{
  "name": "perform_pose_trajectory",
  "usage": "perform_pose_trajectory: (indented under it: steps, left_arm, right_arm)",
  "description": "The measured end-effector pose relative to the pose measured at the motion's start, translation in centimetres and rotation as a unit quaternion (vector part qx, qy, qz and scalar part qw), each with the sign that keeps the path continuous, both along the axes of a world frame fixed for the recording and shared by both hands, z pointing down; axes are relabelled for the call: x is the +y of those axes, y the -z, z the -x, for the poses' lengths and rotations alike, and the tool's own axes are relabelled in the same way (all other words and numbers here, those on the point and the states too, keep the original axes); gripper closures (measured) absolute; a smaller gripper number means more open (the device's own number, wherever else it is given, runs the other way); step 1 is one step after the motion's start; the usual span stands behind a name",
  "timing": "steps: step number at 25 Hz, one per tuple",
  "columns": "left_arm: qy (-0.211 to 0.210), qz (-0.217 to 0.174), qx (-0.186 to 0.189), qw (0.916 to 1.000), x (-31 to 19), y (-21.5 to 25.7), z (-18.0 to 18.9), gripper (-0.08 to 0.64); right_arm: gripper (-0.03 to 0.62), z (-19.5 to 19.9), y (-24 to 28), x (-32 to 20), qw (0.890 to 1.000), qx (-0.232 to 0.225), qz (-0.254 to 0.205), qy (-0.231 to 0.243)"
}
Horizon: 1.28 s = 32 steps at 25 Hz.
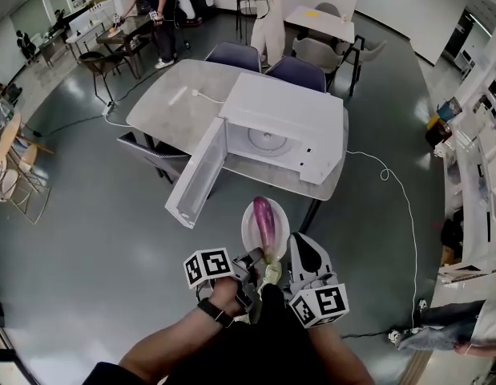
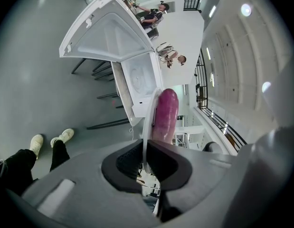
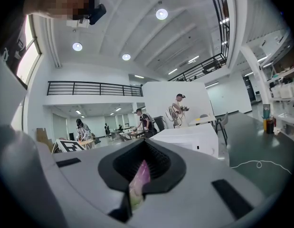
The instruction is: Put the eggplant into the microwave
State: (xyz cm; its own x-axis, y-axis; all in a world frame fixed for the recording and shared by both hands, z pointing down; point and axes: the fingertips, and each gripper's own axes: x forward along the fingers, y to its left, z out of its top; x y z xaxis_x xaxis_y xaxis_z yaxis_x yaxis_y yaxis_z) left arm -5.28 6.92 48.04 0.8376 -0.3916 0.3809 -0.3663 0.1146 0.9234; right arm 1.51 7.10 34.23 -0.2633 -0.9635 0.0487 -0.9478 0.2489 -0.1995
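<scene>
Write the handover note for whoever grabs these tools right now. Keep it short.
Left tool: shut on the rim of the plate.
Right tool: shut on the stem end of the eggplant.
Things: the eggplant lies on the plate, held in the air short of the table. The microwave stands on the table with its door wide open and nothing on the turntable.
Done: door open, eggplant in hand.
Left: carry it in, set it inside, let go.
</scene>
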Motion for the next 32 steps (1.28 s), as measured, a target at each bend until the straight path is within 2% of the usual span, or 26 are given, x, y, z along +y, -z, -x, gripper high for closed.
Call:
perform_pose_trajectory:
  steps: [7, 17, 27, 32]
  left_arm:
    - [0.014, -0.001, -0.007, 0.9999, -4.6, -0.8, -1.3, 0.535]
    - [0.039, 0.012, -0.021, 0.999, -13.8, -2.6, -5.1, 0.535]
    - [0.109, 0.038, -0.012, 0.9932, -21.2, -6.5, -7.4, 0.535]
    - [0.133, 0.048, -0.013, 0.9898, -23.8, -8.8, -7.4, 0.535]
  right_arm:
    - [0.591, -0.9, -0.4, -4.9, 1.0, -0.005, -0.007, 0.022]
    - [0.591, -4.9, -0.6, -14.8, 0.998, -0.019, 0.003, 0.059]
    - [0.591, -6.8, -2.7, -22.7, 0.992, -0.015, 0.018, 0.124]
    - [0.591, -6.5, -3.3, -24.4, 0.991, -0.023, 0.025, 0.133]
